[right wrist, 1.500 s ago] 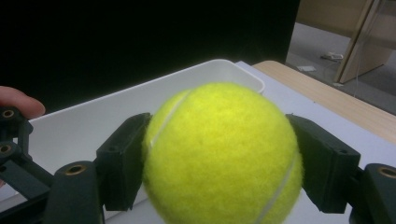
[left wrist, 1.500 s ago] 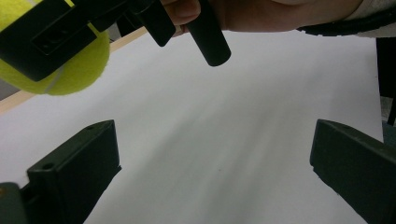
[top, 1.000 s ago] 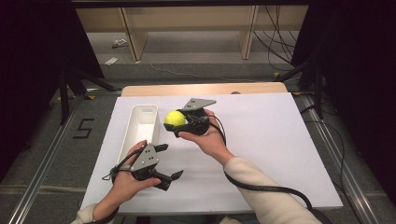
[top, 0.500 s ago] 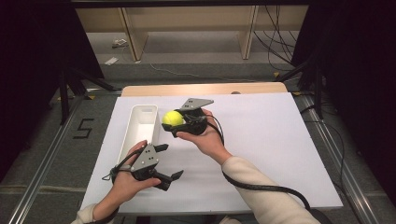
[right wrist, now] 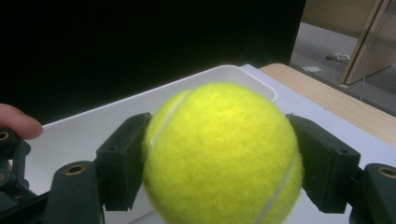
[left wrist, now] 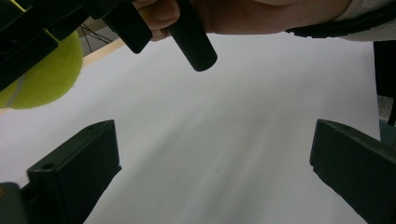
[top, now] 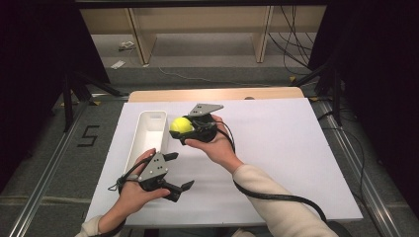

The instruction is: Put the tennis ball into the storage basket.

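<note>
Tennis ball (top: 181, 124) sits pinched between the jaws of the right claw (top: 184, 129), held above the white worktop (top: 276, 148) just beside the long white tray (top: 148, 136) — in the right gripper view the tray (right wrist: 140, 107) lies directly behind the ball (right wrist: 224, 154). This looks like the carrying step, with release yet to come. Next the ball needs moving a little over the tray's rim, lowering, then letting go. The left claw (top: 173, 170) rests nearer the person, jaws spread and holding nothing.
</note>
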Demonstrator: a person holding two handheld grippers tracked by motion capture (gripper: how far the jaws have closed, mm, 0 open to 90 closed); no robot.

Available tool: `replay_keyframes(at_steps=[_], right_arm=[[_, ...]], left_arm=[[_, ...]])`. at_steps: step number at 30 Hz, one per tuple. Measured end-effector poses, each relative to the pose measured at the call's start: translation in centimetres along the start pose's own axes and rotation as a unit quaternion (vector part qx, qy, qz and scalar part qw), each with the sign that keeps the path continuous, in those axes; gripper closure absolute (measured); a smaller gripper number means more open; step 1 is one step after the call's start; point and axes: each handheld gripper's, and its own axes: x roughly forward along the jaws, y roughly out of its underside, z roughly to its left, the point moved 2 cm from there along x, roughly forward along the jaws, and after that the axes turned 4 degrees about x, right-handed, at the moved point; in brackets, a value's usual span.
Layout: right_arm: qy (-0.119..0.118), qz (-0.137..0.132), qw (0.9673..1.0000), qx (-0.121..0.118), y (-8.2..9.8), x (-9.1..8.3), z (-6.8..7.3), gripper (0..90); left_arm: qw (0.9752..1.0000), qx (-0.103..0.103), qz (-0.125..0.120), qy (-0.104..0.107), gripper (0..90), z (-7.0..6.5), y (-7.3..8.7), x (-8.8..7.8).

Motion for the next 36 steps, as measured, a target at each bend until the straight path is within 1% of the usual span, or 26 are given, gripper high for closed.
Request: replay_keyframes(at_steps=[5, 19, 36], right_arm=[[0.002, 0.0, 1.0, 0.0, 0.0, 0.1, 0.0, 26.6], [-0.004, -0.001, 1.0, -0.005, -0.7, 0.6, 0.5, 26.6], [-0.007, 0.0, 0.9999, -0.008, -1.0, 1.1, 0.7, 26.6]], left_arm=[[1.0, 0.001, 0.0, 0.0, 1.0, 0.0, 0.0, 0.0], [1.0, 0.001, 0.001, 0.001, 0.9, -0.1, 0.0, 0.0], [1.0, 0.003, 0.002, 0.003, 1.0, -0.1, 0.0, 0.0]])
